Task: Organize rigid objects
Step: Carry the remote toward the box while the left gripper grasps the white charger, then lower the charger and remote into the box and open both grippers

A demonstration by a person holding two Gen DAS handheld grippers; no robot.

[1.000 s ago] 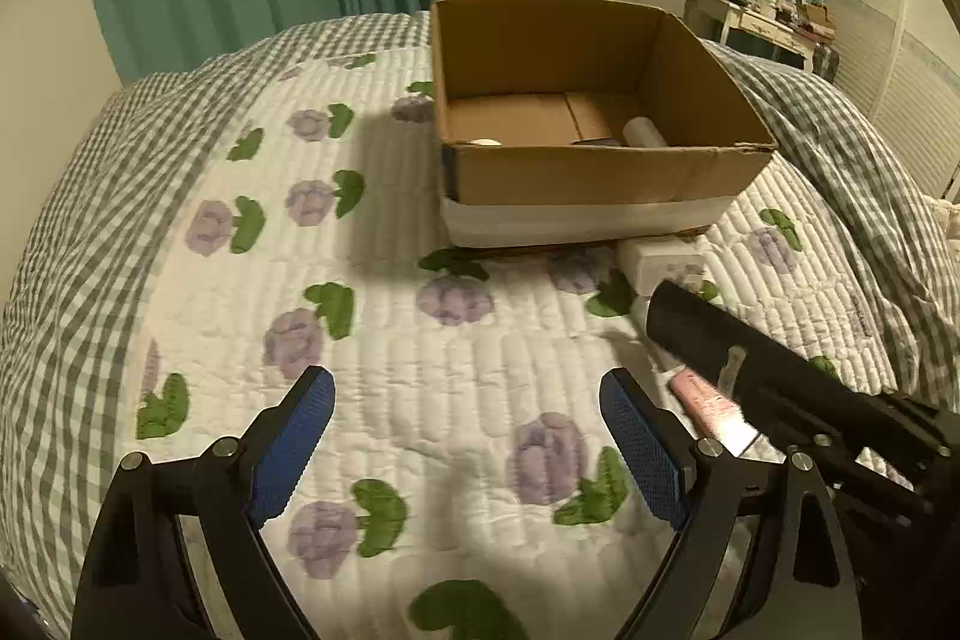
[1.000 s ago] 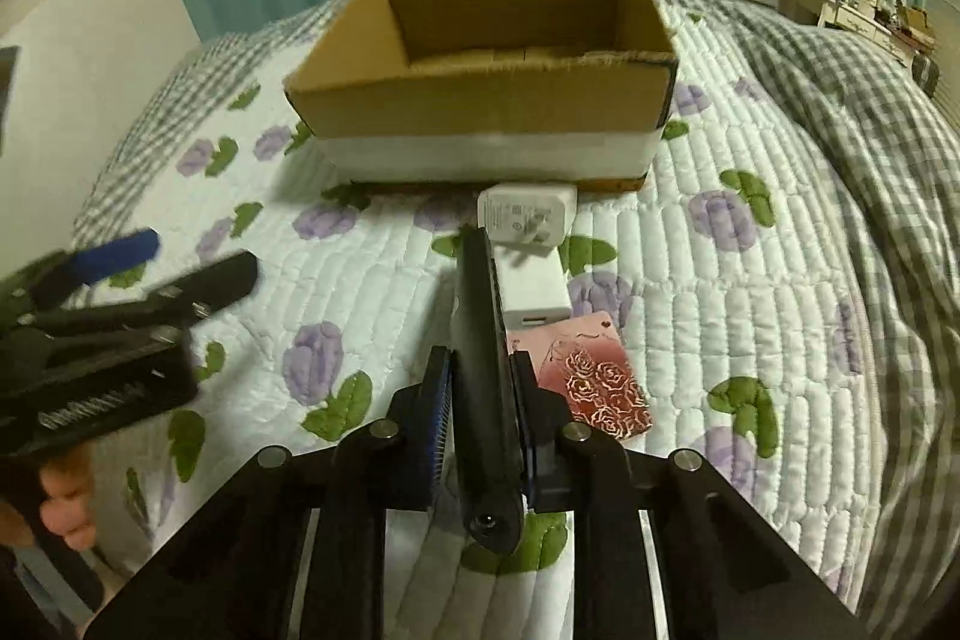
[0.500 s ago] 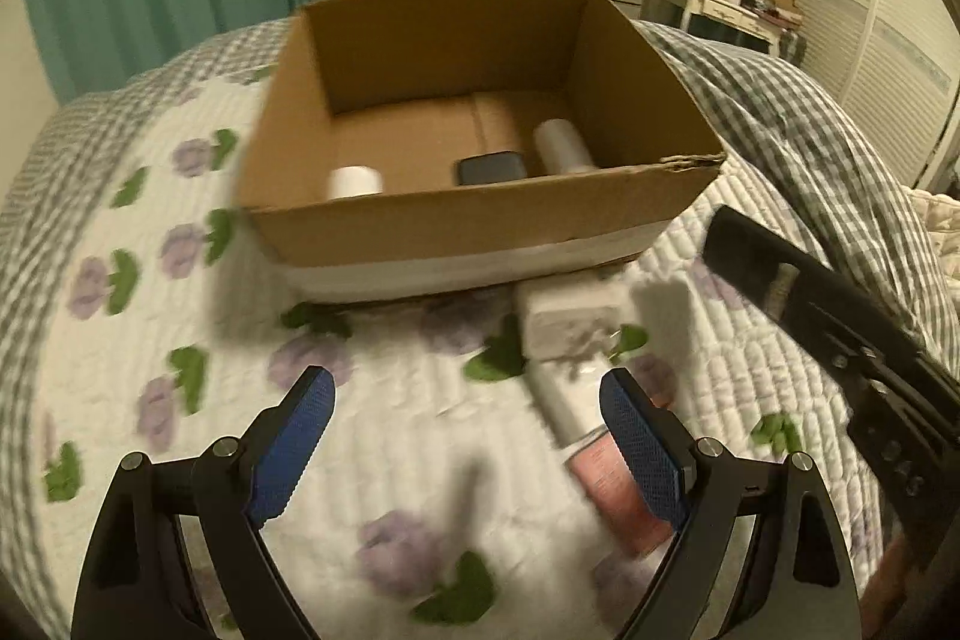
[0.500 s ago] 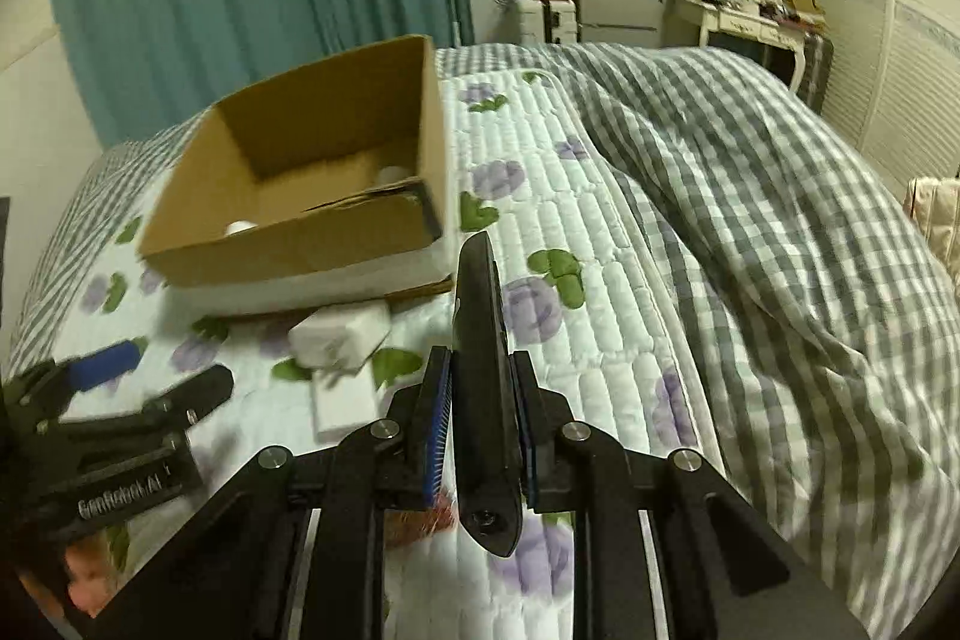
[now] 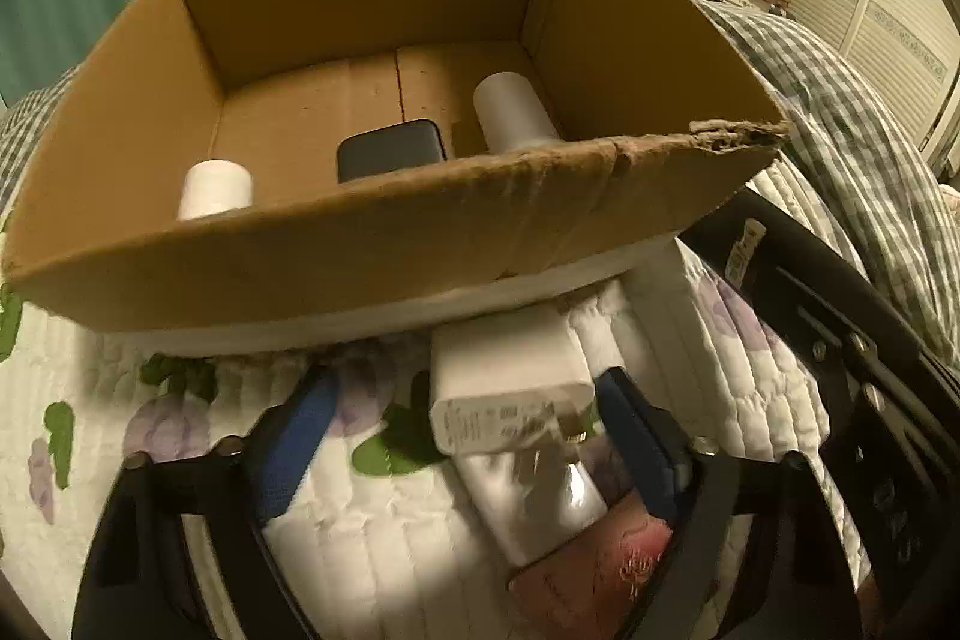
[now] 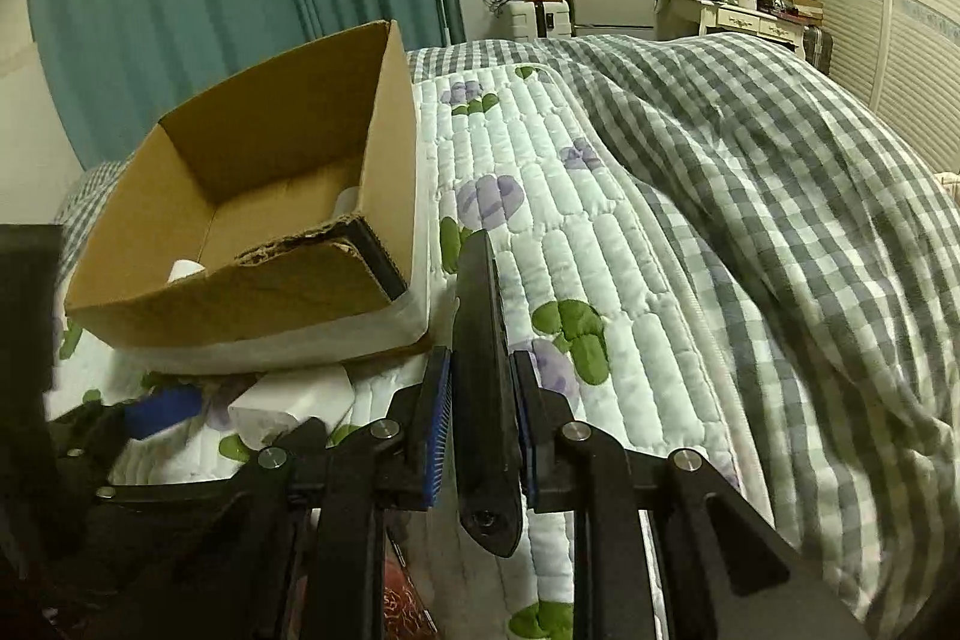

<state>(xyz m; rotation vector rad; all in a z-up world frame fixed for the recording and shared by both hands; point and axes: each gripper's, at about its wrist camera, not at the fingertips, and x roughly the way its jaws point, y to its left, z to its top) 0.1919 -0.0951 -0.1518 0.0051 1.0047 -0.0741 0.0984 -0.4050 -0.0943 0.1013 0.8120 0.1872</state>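
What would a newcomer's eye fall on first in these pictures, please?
Probably the big open cardboard box on the flowered quilt, with two white cylinders and a dark flat case inside. Just in front of it, the left tool straddles a white charger, its jaws having just been closing. The right tool grips a long black remote.

Your work surface is a bed covered by a white quilted bedspread (image 6: pixel 600 232) printed with purple flowers and green leaves. On it you have a cardboard box (image 5: pixel 420 244), open at the top. A white charger block (image 5: pixel 504 388) lies just in front of the box, with a second white block (image 5: pixel 534 502) and a red patterned card (image 5: pixel 594 574) nearer you. A grey checked duvet (image 6: pixel 780 196) lies bunched along the right.
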